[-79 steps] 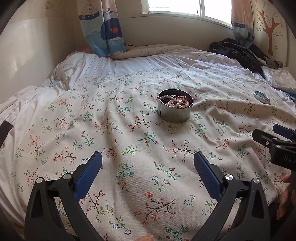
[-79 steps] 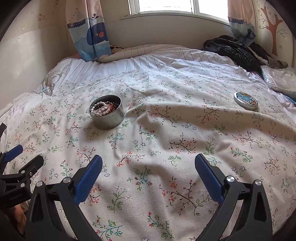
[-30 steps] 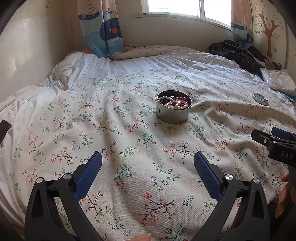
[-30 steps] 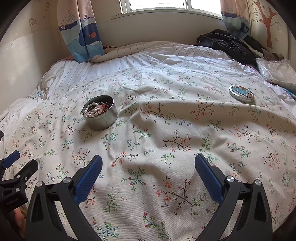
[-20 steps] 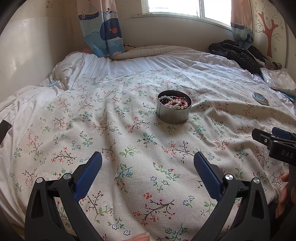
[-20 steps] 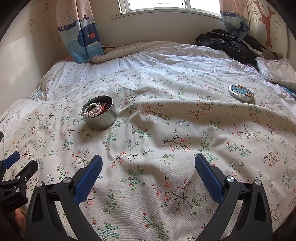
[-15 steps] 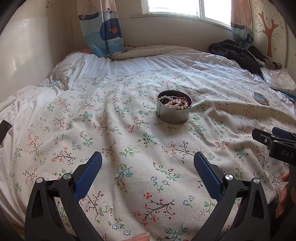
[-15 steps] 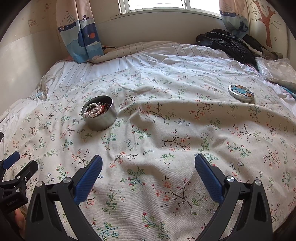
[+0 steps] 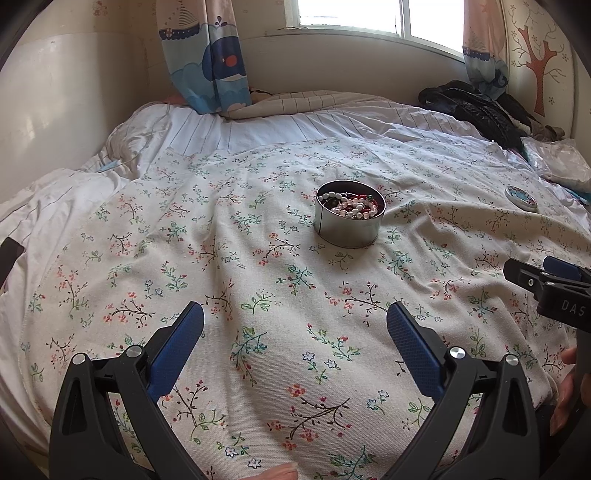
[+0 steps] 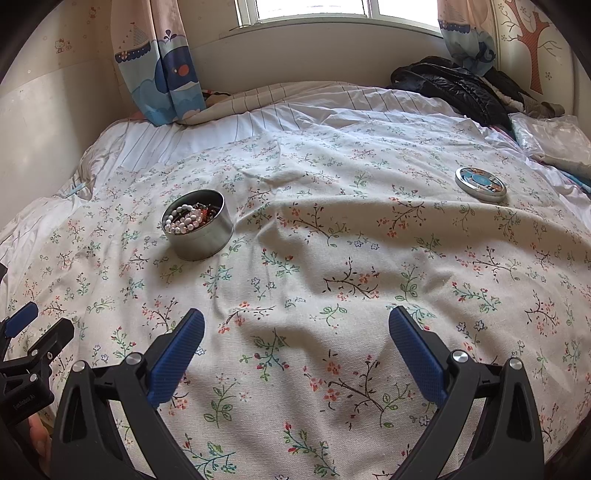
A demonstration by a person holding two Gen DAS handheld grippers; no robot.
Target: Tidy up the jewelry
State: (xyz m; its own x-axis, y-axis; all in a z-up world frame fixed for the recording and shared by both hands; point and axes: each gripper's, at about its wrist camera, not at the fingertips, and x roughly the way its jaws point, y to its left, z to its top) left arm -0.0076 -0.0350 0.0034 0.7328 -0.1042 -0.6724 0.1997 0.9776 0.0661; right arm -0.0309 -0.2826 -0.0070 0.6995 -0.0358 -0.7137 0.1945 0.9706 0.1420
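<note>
A floral bedspread [image 10: 332, 258] covers a wide bed beneath a sunlit window [image 10: 306, 9], where whale-print curtains [image 10: 162, 74] hang against cream walls. A round metal tin [image 9: 349, 221] stands open on the cloth, holding a heap of bead bracelets [image 9: 352, 205]; its lid [image 10: 480, 183] lies well apart, toward a dark jacket [image 10: 450, 88] piled by the far wall. The left gripper [image 9: 295, 328] and right gripper [image 10: 295, 330] hover low over the near edge of the spread, jaws spread wide and empty, both short of the tin.
</note>
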